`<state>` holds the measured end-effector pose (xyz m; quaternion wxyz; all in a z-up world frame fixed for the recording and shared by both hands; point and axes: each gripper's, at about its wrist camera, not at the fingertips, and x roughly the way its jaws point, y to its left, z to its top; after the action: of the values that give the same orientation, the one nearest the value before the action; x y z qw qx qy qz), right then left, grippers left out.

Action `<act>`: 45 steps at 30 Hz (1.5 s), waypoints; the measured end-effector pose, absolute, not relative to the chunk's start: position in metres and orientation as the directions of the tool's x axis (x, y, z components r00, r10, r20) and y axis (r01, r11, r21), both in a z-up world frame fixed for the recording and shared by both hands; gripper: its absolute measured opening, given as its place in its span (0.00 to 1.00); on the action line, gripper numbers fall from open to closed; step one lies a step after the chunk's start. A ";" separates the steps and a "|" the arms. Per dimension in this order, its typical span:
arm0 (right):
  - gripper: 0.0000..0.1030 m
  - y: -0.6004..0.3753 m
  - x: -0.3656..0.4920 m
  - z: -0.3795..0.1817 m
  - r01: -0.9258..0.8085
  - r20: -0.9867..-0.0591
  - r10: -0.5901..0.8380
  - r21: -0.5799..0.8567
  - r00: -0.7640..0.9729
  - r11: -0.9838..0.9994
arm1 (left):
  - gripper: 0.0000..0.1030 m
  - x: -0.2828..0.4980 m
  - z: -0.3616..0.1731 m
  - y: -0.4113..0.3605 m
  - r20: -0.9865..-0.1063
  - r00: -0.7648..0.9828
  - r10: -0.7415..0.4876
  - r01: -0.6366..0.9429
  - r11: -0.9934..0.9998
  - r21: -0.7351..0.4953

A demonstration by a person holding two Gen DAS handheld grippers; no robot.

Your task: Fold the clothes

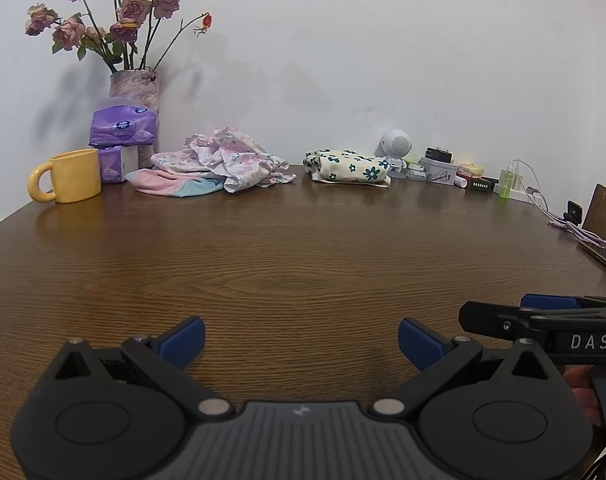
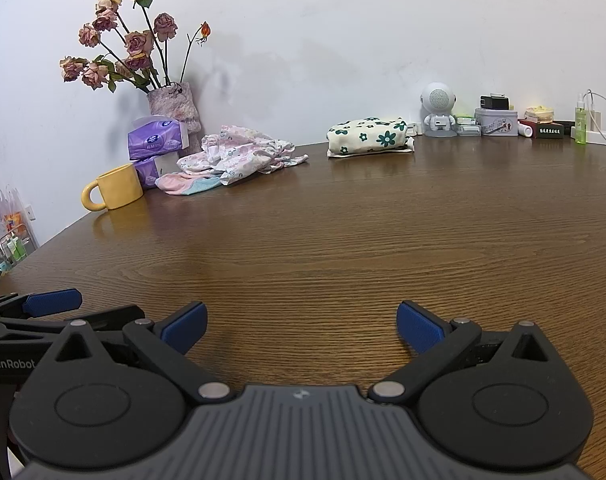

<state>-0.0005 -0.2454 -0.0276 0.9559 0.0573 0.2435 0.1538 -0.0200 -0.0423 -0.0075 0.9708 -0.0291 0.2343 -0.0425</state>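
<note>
A crumpled heap of pink floral clothes (image 1: pixel 223 162) (image 2: pixel 243 154) lies at the back of the wooden table (image 1: pixel 295 256) (image 2: pixel 323 240), over a pink and blue garment (image 1: pixel 175 186) (image 2: pixel 183 184). To its right sits a folded cream garment with green flowers (image 1: pixel 349 168) (image 2: pixel 369 136). My left gripper (image 1: pixel 301 344) is open and holds nothing, low over the near table. My right gripper (image 2: pixel 301 326) is open and holds nothing too, beside the left one. Both are far from the clothes.
A yellow mug (image 1: pixel 69 176) (image 2: pixel 113 186), purple tissue packs (image 1: pixel 121 130) (image 2: pixel 155 140) and a vase of dried roses (image 1: pixel 137 92) (image 2: pixel 175 104) stand at the back left. A white robot speaker (image 2: pixel 439 110), tins, a green bottle (image 2: pixel 580 120) and cables line the back right.
</note>
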 end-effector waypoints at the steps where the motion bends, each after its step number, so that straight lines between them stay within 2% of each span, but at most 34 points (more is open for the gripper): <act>1: 1.00 -0.245 0.000 -0.028 -0.266 -0.448 0.322 0.185 0.834 0.946 | 1.00 -0.020 -0.007 -0.042 -0.452 0.887 -0.096 0.069 0.995 -0.076; 45: 1.00 -0.246 -0.001 -0.028 -0.262 -0.447 0.320 0.188 0.835 0.947 | 1.00 -0.018 -0.008 -0.041 -0.456 0.884 -0.104 0.083 0.994 -0.066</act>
<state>-0.0008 -0.2459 -0.0284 0.9561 0.0597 0.2432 0.1521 -0.0179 -0.0408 -0.0078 0.9703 -0.0222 0.2359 -0.0482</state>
